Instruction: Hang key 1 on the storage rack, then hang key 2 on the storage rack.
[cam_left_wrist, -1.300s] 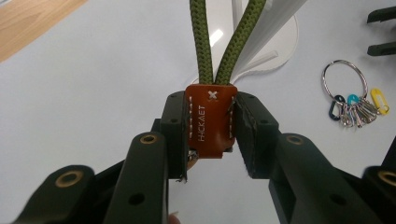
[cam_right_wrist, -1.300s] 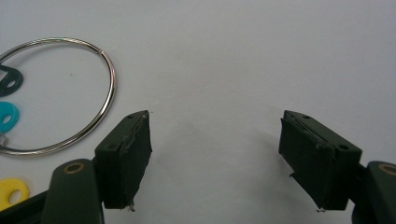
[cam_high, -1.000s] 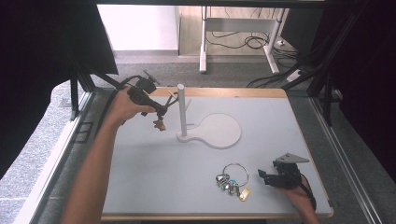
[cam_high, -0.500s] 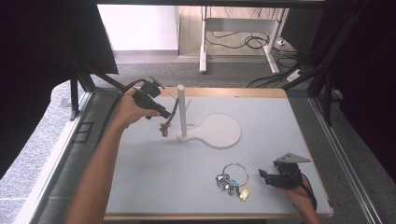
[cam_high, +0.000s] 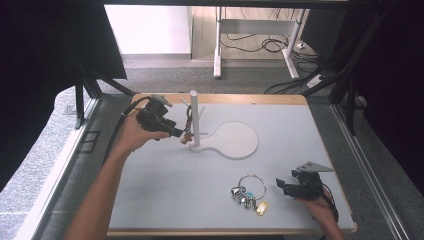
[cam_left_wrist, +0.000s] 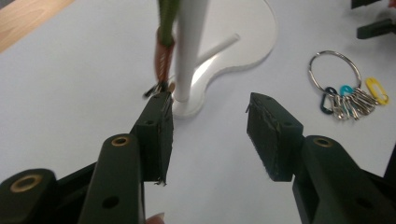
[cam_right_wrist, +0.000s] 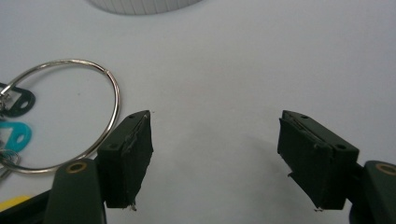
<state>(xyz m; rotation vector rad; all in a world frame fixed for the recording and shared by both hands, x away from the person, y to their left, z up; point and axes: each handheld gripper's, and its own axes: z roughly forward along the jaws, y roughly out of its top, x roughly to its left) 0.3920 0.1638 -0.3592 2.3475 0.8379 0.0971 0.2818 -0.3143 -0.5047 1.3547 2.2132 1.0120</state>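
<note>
The left gripper (cam_high: 181, 134) has just been opening; its fingers (cam_left_wrist: 156, 135) stand apart, empty, beside the lanyard (cam_left_wrist: 164, 51) hanging on the white stand (cam_high: 194, 120) near the counter's far edge. Back away gently so nothing snags it. The right gripper (cam_high: 281, 186), fingers apart, waits by the key ring (cam_high: 251, 188) near the near edge; the stand's base (cam_high: 235, 140) lies between.
</note>
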